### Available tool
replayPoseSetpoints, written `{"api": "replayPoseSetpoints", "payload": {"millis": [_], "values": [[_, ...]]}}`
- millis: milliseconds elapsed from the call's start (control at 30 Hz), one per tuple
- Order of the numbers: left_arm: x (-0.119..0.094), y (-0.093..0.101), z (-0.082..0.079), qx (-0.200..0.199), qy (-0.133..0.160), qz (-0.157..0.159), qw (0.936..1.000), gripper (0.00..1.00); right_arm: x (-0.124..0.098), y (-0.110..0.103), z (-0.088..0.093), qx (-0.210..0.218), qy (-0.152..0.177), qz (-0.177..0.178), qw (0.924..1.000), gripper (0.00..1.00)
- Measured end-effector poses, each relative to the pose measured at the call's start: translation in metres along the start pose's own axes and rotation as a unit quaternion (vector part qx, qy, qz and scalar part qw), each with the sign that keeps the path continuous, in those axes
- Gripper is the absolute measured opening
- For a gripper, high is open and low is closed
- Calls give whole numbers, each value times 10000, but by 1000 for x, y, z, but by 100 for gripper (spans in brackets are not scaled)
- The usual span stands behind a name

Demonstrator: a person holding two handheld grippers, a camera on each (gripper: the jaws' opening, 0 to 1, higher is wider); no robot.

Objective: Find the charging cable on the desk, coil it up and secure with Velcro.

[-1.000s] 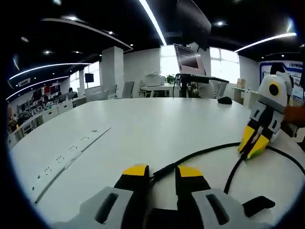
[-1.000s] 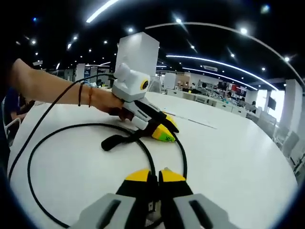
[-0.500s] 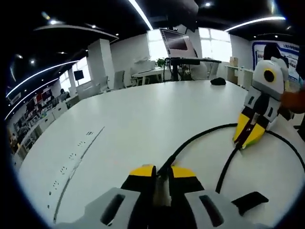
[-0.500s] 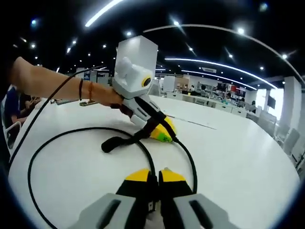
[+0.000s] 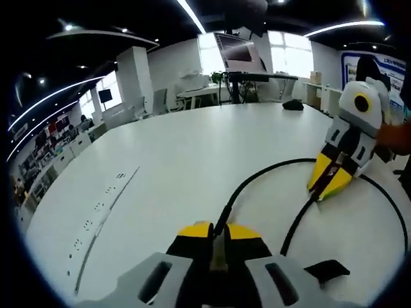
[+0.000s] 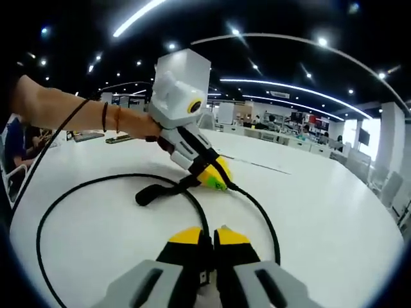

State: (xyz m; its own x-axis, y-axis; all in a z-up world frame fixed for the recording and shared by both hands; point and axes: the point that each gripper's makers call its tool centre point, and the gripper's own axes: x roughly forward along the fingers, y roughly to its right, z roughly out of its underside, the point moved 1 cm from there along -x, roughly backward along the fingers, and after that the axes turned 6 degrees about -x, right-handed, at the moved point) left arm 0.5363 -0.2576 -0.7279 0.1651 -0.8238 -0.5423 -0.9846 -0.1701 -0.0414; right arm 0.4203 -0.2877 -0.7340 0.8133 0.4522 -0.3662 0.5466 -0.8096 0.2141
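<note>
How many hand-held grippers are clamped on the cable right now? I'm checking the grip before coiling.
2. The left hand-held gripper pinches the black cable near its strap end; the right hand-held gripper is shut on it further along the loop, low in its own view.

1. Blue-framed wall poster [image 5: 352, 72] at the far right of the left gripper view carries lettering, too small and blurred to read.
2. Red signs [image 6: 319, 119] far across the office: unreadable.
3. Nothing else legible.

Matt black cable [image 6: 115, 183] (rubbery-looking) on smooth white desk [image 5: 192, 154].
</note>
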Motion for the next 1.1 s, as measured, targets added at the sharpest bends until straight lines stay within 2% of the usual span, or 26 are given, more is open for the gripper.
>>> {"api": "replayPoseSetpoints", "payload": {"millis": [267, 567, 733, 833, 867, 1100], "values": [[-9, 4, -2, -34, -29, -118, 9999, 8, 0, -2, 0, -26, -69, 75, 9999, 9], [-25, 6, -2, -215, 62, -475, 9986, 8, -1, -4, 1, -42, -122, 256, 9996, 9], [-30, 6, -1, -236, 51, -572, 9981, 8, -1, -4, 1, -87, -162, 328, 9993, 9], [-39, 7, 4, -364, 38, -708, 9968, 7, -1, -4, 1, -129, -187, 384, 9990, 9], [-47, 7, 10, -539, 60, -887, 9946, 7, -1, -4, 1, -166, -215, 429, 9987, 9], [-60, 12, 17, -672, 141, -1009, 9925, 7, -1, -3, 2, -127, -239, 487, 9984, 9]]}}
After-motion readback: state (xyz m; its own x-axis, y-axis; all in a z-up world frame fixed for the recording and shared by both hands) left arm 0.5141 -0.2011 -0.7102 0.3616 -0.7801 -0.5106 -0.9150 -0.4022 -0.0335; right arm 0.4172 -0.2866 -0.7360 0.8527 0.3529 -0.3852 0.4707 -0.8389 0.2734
